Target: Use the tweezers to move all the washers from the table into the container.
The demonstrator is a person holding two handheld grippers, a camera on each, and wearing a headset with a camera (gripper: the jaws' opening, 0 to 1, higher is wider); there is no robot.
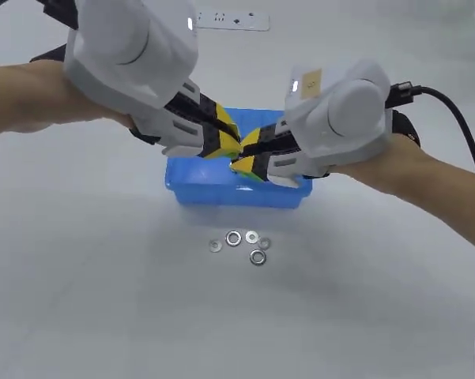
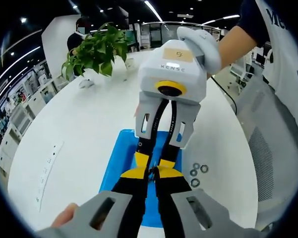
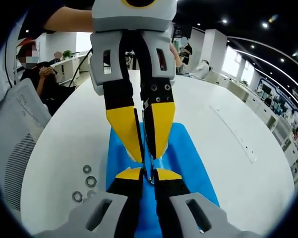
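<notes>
Over the middle of the table: my two grippers meet tip to tip above the blue container [image 1: 221,193].
Left gripper [image 2: 151,173]: on the left side, pointing down toward the container; jaws narrow, closed on the tweezers [image 3: 143,144].
Tweezers: thin grey metal blades. They run between the left gripper's yellow pads [image 3: 124,129] and down to the tips of the other gripper, above the container.
Container: a shallow rectangular blue box at the table's centre; my grippers hide its inside.
Washers [image 1: 233,238]: flat silver rings in a loose cluster on the bare table, just beside the container's near wall and apart from it.
Right gripper [image 3: 149,176]: on the right side; jaws drawn narrow, with the tweezers' thin end between the tips. I cannot tell whether they pinch it.
Surface: a white round table with a matte top. A white power strip [image 1: 233,20] lies near the far edge, and a black cable [image 1: 458,134] runs from my right gripper toward the right edge.
Room: an open office with bright ceiling strips. In the left gripper view a leafy potted plant [image 2: 94,49] stands on the table. In the right gripper view a grey mesh chair [image 3: 12,148] stands beside the table.
Count: two grippers, one pair of tweezers, one container, five washers, one power strip, one plant.
</notes>
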